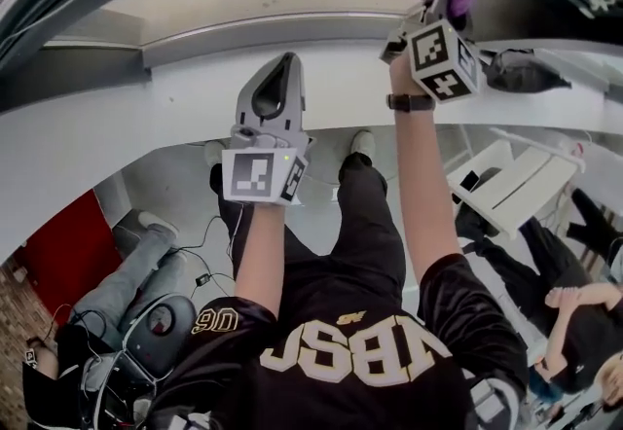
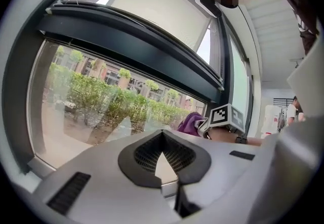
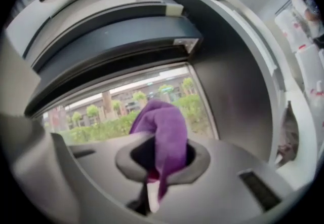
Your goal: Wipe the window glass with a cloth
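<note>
The right gripper [image 3: 162, 159] is pinching the purple cloth [image 3: 167, 132] near the window glass [image 3: 101, 111]. The left gripper [image 2: 163, 134] is pressing its jaws together on nothing.

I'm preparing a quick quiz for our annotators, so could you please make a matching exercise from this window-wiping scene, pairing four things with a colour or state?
Things:
1. left gripper
2. right gripper
3. cloth
4. window frame

Colours or states:
A. purple
B. dark
C. shut, holding nothing
D. shut on the cloth

Pairs: 1-C, 2-D, 3-A, 4-B
</note>
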Demonstrator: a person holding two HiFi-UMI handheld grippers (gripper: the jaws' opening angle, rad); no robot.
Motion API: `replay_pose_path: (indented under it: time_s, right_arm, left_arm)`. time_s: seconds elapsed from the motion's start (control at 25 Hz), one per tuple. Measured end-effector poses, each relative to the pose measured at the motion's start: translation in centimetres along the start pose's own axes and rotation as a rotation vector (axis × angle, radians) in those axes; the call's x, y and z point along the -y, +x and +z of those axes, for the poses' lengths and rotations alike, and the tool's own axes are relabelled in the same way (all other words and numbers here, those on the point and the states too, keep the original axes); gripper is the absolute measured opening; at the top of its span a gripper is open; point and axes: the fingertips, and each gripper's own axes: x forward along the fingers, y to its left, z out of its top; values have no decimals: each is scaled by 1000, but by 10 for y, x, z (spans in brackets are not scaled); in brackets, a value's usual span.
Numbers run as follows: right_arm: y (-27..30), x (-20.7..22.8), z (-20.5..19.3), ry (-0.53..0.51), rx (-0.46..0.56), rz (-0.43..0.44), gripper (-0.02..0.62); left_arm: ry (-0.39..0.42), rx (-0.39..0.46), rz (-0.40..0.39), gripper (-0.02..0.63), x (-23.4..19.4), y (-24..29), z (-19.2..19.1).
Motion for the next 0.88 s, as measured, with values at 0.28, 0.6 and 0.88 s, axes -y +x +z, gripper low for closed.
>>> replay_pose_path:
  time_s: [0.28, 0.6, 0.88]
  right_arm:
    - [-80, -225, -92, -145, -149, 418, 37]
    - [-142, -475, -186, -231, -248, 879, 37]
    - [-154, -618, -228, -332, -211, 1108, 37]
  left_arm:
    - [9, -6, 203, 18, -149, -91, 34]
    - [149, -76, 346, 18, -268, -201, 63]
    - [167, -44, 404, 18, -301, -239, 87]
